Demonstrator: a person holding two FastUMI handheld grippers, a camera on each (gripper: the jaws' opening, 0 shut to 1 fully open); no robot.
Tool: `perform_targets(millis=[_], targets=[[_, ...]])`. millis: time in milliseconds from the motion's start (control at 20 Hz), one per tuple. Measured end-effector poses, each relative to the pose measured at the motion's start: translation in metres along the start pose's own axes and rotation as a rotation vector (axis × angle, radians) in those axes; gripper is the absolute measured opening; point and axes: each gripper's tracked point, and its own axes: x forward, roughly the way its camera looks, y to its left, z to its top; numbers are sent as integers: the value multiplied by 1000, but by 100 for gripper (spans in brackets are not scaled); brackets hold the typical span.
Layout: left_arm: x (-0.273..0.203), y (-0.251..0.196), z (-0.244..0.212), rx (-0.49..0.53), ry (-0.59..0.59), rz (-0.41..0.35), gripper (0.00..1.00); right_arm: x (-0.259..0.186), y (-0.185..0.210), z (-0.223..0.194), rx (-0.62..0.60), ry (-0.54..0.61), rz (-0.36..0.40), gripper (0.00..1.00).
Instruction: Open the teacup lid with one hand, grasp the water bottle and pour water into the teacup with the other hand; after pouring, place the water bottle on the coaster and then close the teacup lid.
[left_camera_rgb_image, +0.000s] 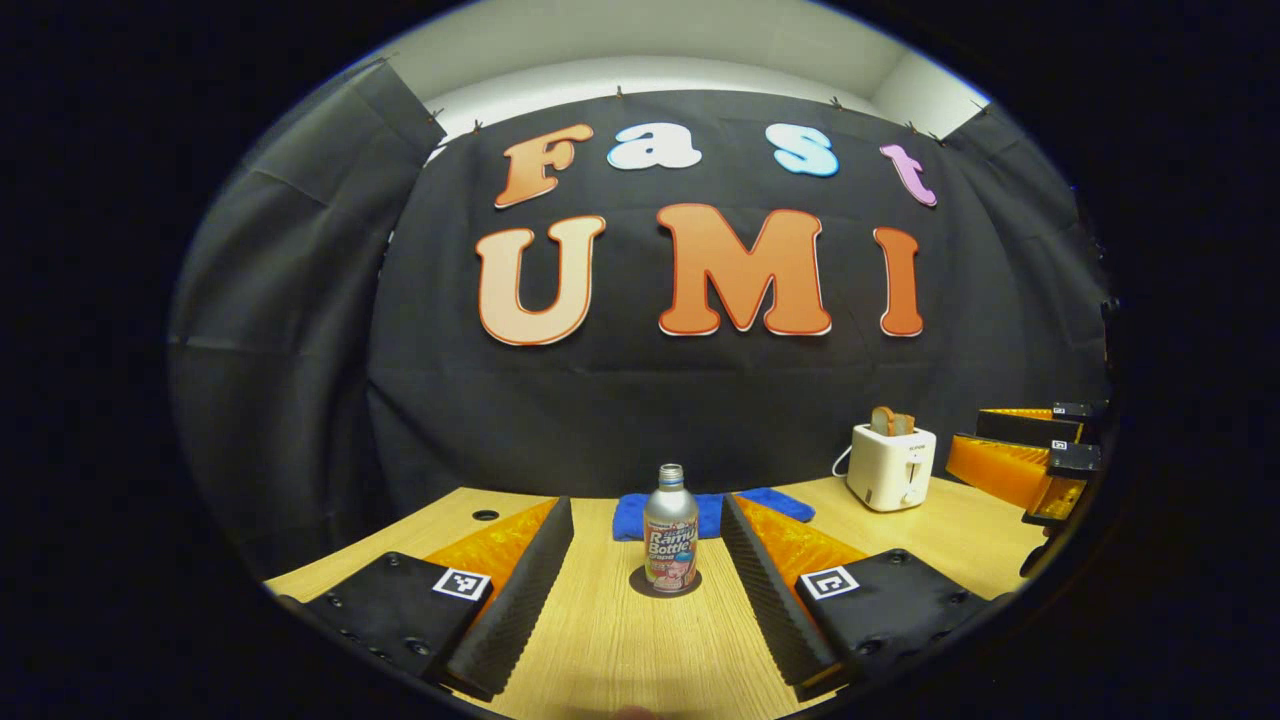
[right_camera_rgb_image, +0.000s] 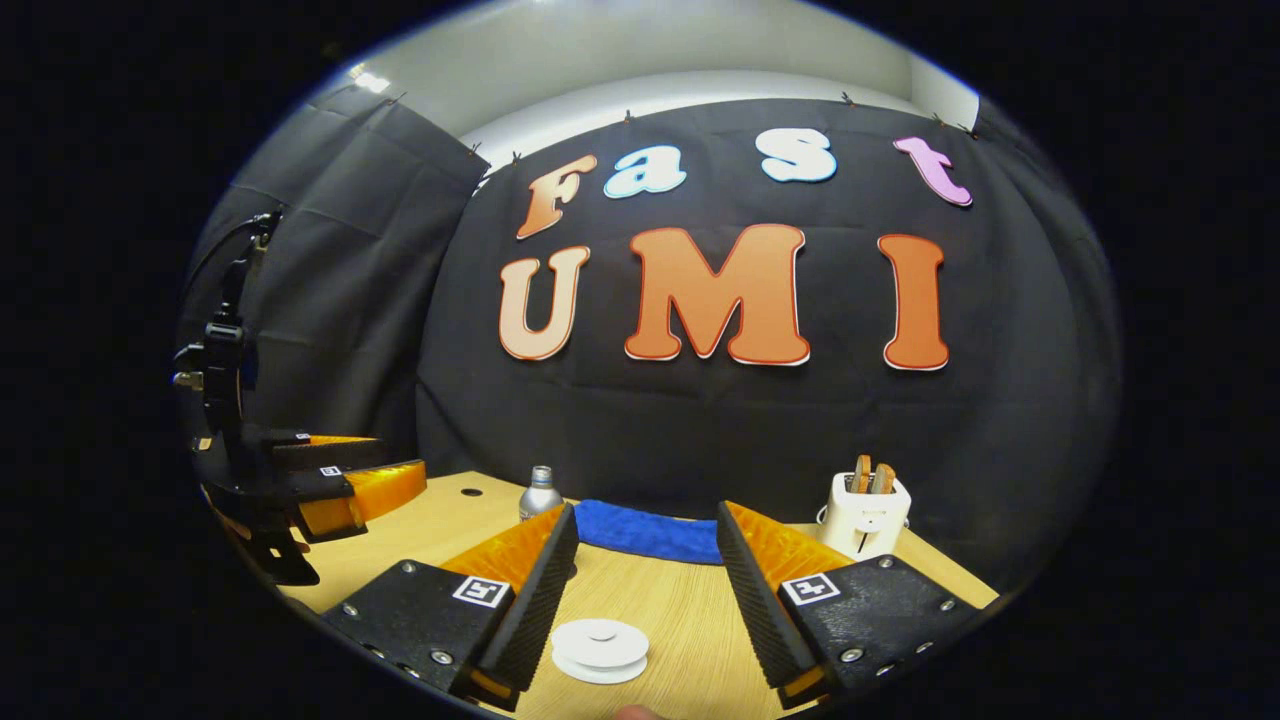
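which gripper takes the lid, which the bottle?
Probably right for the teacup lid, which sits between its open fingers. Left for the water bottle, centred ahead of its open jaws on the coaster.

Water bottle (right_camera_rgb_image: 541, 493) lower half hidden behind right gripper's finger (right_camera_rgb_image: 520, 580). Teacup lid (right_camera_rgb_image: 600, 648) covers the cup below. Toaster (right_camera_rgb_image: 866, 513) base partly occluded by other finger.

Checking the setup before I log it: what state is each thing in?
Water bottle: upright on the coaster, uncapped.
Teacup lid: on the cup, closed.
Left gripper: open, bottle between its fingers, untouched.
Right gripper: open above the lid.
Toaster: bread sticking up.
Blue cloth: flat.
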Motion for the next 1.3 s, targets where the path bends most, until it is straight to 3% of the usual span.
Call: perform_targets(millis=[250,300,600,650,1050,1300], targets=[[-26,17,28,26,-86,65,100,-18,-19,19,-1,-45,-58,86],[-29,22,29,25,-94,78,97,-21,-22,20,-5,-49,-69,86],[-40,17,37,-4,-119,59,96,-40,-45,30,-38,-63,-151,86],[-40,17,37,-3,-119,64,93,-42,-47,31,-38,-61,-157,86],[-39,20,34,-18,-97,87,100,-49,-48,31,-73,-42,-163,86],[-35,20,31,-36,-94,91,94,-49,-47,24,-86,-19,-151,88]])
